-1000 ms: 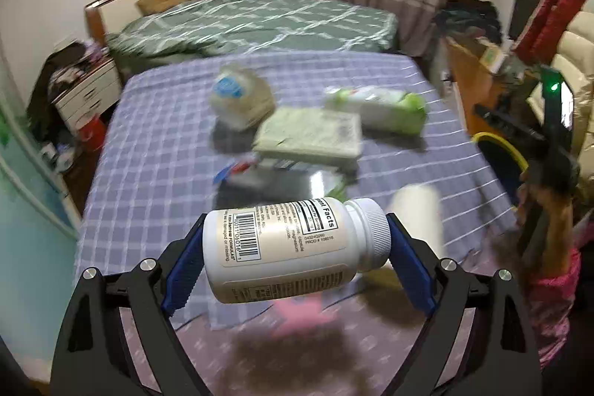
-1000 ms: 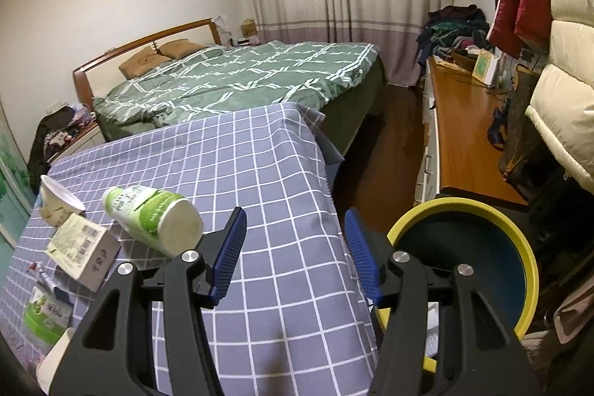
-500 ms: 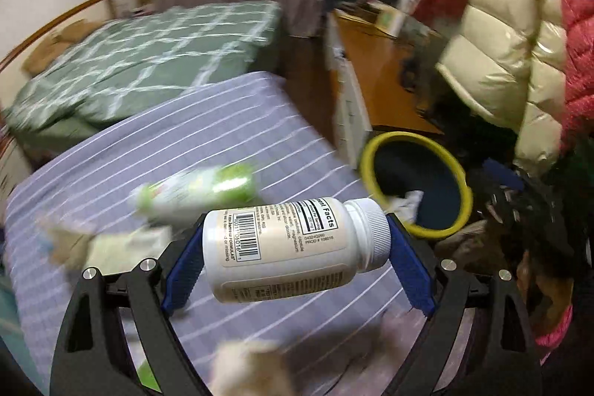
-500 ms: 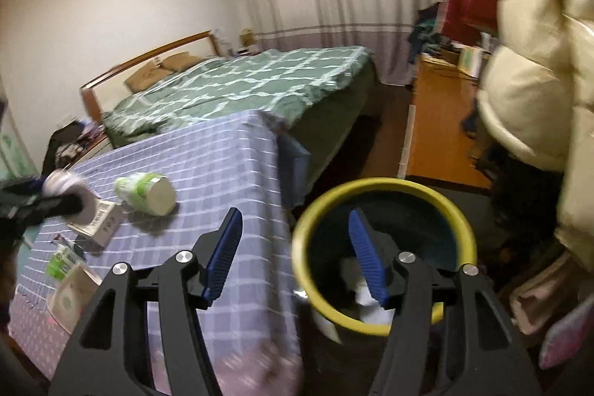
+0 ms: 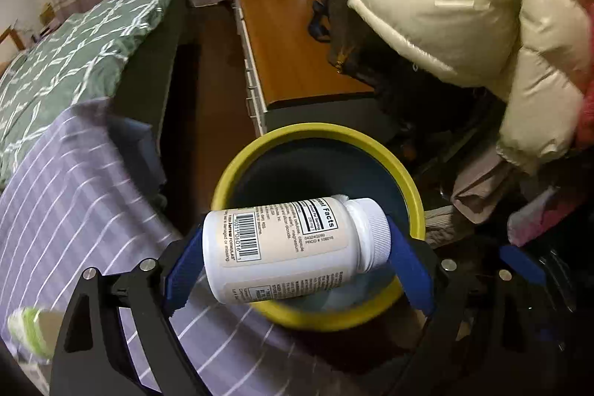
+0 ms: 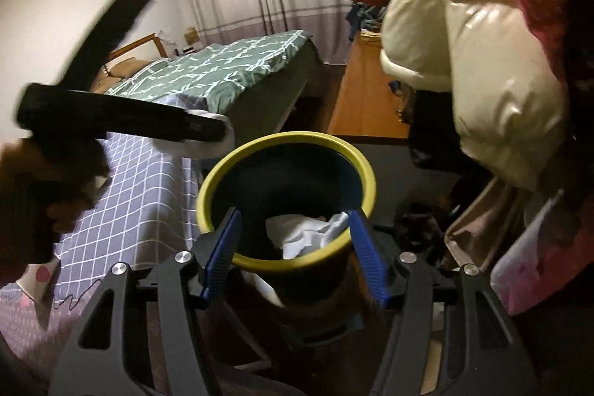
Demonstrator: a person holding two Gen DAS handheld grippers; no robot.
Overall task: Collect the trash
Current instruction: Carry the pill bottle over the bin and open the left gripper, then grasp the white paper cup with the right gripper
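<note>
Left wrist: left claw (image 5: 297, 266) clamps smooth white plastic bottle (image 5: 293, 247) above round yellow-rimmed bin (image 5: 375, 143).

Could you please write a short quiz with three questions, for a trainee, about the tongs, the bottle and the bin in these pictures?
1. True or false: the left tongs grip the white pill bottle end to end, base against one pad and cap against the other.
2. What lies inside the yellow-rimmed bin? A) crumpled white paper B) a green bottle C) nothing
3. Fill in: the right tongs hold ____.

Key
1. True; in the left wrist view the bottle lies sideways in front of the bin's mouth.
2. A; the right wrist view shows crumpled white paper in it.
3. Nothing; they stand open before the bin.
</note>
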